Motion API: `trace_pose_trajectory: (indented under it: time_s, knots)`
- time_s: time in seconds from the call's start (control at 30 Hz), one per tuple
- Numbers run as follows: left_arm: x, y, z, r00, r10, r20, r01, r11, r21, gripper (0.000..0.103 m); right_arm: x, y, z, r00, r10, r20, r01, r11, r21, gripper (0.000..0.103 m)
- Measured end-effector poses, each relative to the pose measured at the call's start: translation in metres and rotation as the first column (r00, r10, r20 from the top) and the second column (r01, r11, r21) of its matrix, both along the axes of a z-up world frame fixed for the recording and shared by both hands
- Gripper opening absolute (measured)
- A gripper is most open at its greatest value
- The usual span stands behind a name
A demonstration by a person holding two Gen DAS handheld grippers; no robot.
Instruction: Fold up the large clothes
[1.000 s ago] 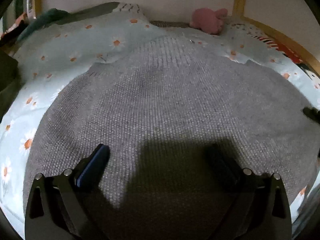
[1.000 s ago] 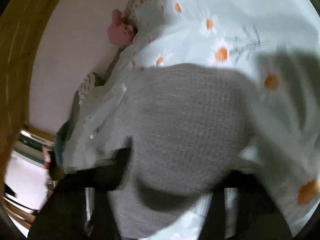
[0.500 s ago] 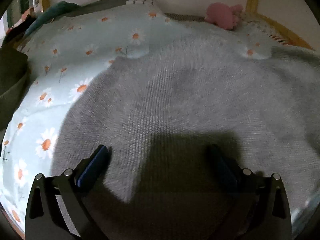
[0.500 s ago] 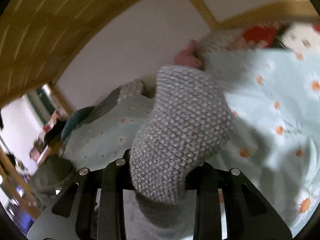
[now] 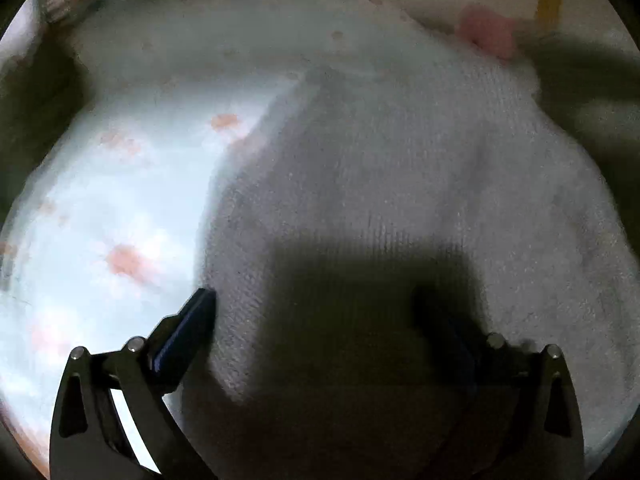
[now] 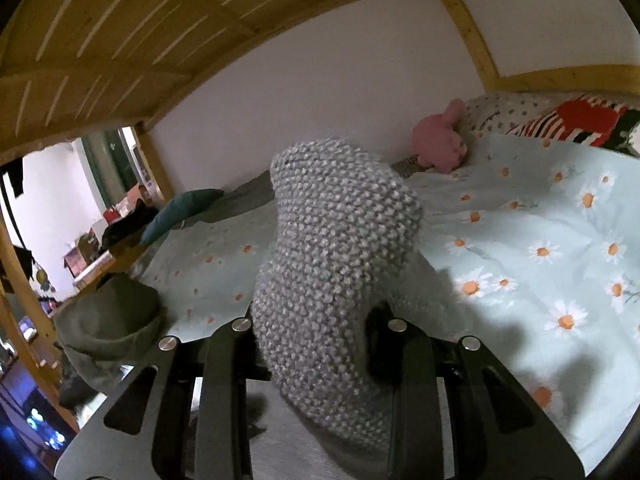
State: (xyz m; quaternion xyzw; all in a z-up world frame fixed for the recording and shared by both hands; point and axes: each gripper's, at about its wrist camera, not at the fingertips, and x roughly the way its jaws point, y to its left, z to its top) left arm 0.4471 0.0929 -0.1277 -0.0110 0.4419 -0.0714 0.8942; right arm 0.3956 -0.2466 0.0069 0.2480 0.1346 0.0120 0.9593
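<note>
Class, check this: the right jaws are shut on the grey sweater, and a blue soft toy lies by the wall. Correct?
Not quite. The toy is pink, not blue, as the right wrist view shows. The right gripper is indeed shut on the sweater.

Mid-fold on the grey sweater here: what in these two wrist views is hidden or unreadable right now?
- Left wrist view: motion blur smears the duvet and pink toy; sweater edges are soft.
- Left gripper: its own shadow darkens the right finger and the knit between the open fingers.
- Right gripper: the bunched knit hides the fingertips and the grip point.
- Sweater's sleeves and hem: cut off or hidden in both views.
</note>
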Motion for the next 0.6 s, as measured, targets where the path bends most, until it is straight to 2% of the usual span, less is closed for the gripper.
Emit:
trace_pose_trajectory:
  time_s: [0.1, 0.2, 0.3, 0.37, 0.4, 0.43, 0.47, 0.5, 0.6]
  knots:
    - [-0.001, 0.004, 0.008, 0.999, 0.004, -0.041, -0.005, 1.000, -0.006, 0.098, 0.004, 0.015, 0.006, 1.000, 0.014, 0.003, -0.014, 1.000, -0.016, 0.029]
    - [0.006, 0.016, 0.022, 0.998, 0.009, -0.062, -0.013, 0.998, -0.059, 0.098, 0.009, 0.032, 0.012, 1.000, 0.031, 0.004, -0.031, 0.999, -0.036, 0.029]
    - [-0.006, 0.049, 0.044, 0.989, 0.144, 0.019, -0.142, 0.986, -0.082, 0.098, 0.013, 0.053, 0.016, 0.999, 0.046, 0.012, -0.045, 0.996, -0.083, 0.029]
    - [0.001, 0.066, 0.028, 0.984, 0.177, -0.033, -0.179, 0.983, -0.051, 0.098, 0.019, 0.069, 0.017, 0.998, 0.059, 0.012, -0.058, 0.993, -0.104, 0.029]
    - [0.008, 0.066, 0.008, 0.981, 0.162, -0.108, -0.167, 0.985, -0.048, 0.098, 0.023, 0.075, 0.018, 0.998, 0.064, 0.010, -0.063, 0.993, -0.101, 0.029]
    - [0.000, 0.062, -0.001, 0.988, 0.150, -0.031, -0.151, 0.988, -0.027, 0.098, 0.026, 0.081, 0.019, 0.998, 0.070, 0.009, -0.069, 0.993, -0.096, 0.029]
    - [-0.003, 0.058, -0.003, 0.989, 0.147, 0.008, -0.147, 0.989, -0.002, 0.099, 0.030, 0.087, 0.020, 0.997, 0.076, 0.011, -0.074, 0.993, -0.094, 0.029]
    - [-0.005, 0.058, -0.003, 0.988, 0.152, 0.018, -0.152, 0.988, 0.002, 0.099, 0.033, 0.096, 0.022, 0.997, 0.081, 0.014, -0.079, 0.992, -0.102, 0.029]
    - [-0.006, 0.069, 0.001, 0.988, 0.151, -0.023, -0.152, 0.986, -0.068, 0.098, 0.036, 0.123, 0.027, 0.993, 0.118, 0.031, -0.111, 0.979, -0.168, 0.029]
